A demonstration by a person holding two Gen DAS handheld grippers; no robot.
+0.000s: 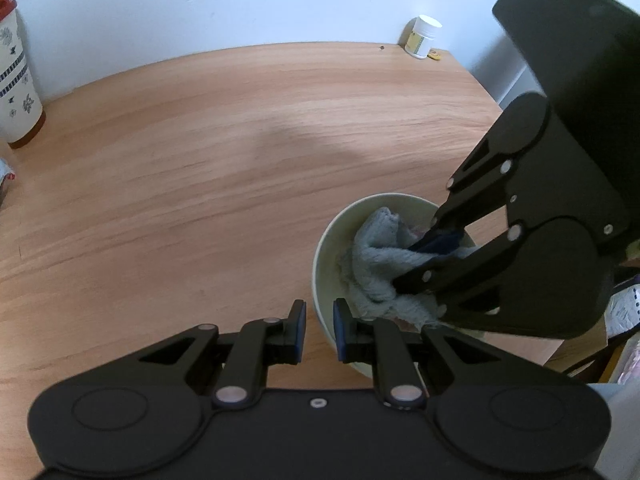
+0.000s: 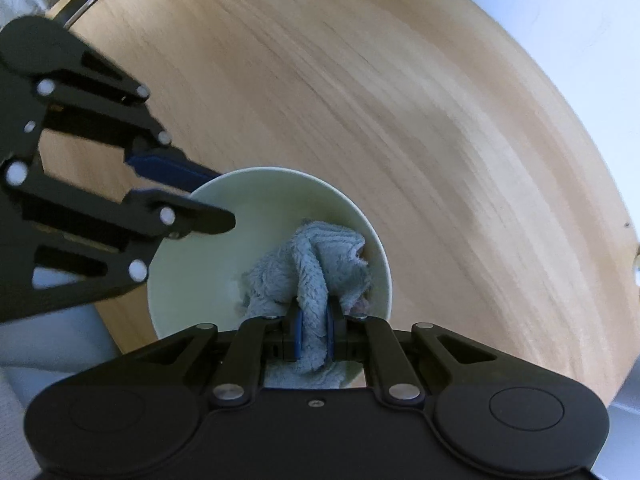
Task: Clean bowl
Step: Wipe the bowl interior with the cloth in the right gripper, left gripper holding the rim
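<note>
Right wrist view: right hand-held gripper (image 2: 314, 334) clamps cloth (image 2: 316, 268) inside bowl (image 2: 256, 188); left hand-held gripper (image 2: 200, 200), parted, straddles the 10 o'clock rim. Hard wiping could slide the unclamped bowl across the tabletop (image 2: 360, 80).

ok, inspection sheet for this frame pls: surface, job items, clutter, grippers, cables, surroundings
Surface: wooden table, bare in the middle.
Job's things: pale bowl near the table's edge; blue-grey cloth bunched inside it.
Clutter: patterned tumbler far left; white jar and a small yellow item at the far corner.
Grippers: left gripper straddles the bowl's rim, one finger inside, one outside; contact unclear. Right gripper shut on the cloth, down in the bowl.
Cables: nothing seen.
Surroundings: white wall behind the table; unidentifiable bags past its right edge.
</note>
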